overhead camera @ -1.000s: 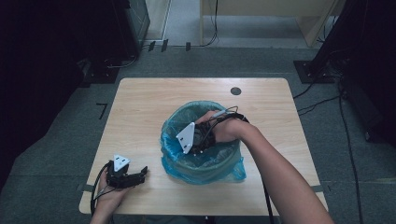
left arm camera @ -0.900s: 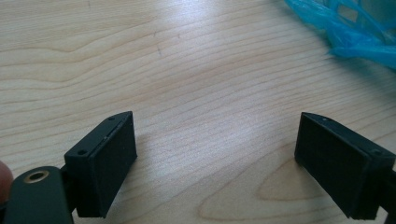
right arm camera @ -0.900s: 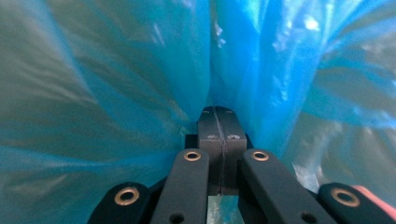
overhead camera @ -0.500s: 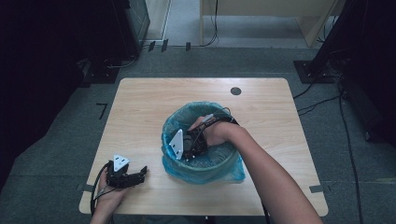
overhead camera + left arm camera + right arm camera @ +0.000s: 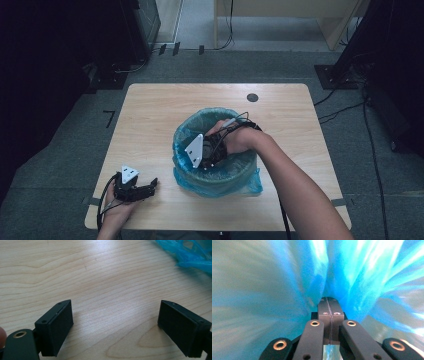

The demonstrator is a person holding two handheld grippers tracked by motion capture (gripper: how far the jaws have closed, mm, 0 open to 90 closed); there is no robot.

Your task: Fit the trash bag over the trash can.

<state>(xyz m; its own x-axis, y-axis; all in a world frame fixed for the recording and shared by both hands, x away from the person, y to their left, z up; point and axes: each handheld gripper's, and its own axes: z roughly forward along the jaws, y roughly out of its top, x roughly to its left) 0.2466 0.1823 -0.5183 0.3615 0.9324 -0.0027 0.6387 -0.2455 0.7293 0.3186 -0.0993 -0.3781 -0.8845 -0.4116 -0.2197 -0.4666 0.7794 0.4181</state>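
Note:
A round bin lined with a blue plastic bag stands in the middle of the wooden table. My right gripper reaches down inside the bin, its grey plate facing left. In the right gripper view its jaws are pressed together, and folds of the blue bag run out from their tips, so the film looks pinched there. My left gripper lies at the table's front left, apart from the bin, open over bare wood. A corner of the blue bag shows beyond it.
A dark round grommet sits in the table near its far edge. The bag's loose skirt spreads on the table at the bin's front right. Dark equipment and cables lie on the floor behind the table.
My right gripper dipped to the left inside the bin, then came back slightly to the right. The left gripper has stayed put.

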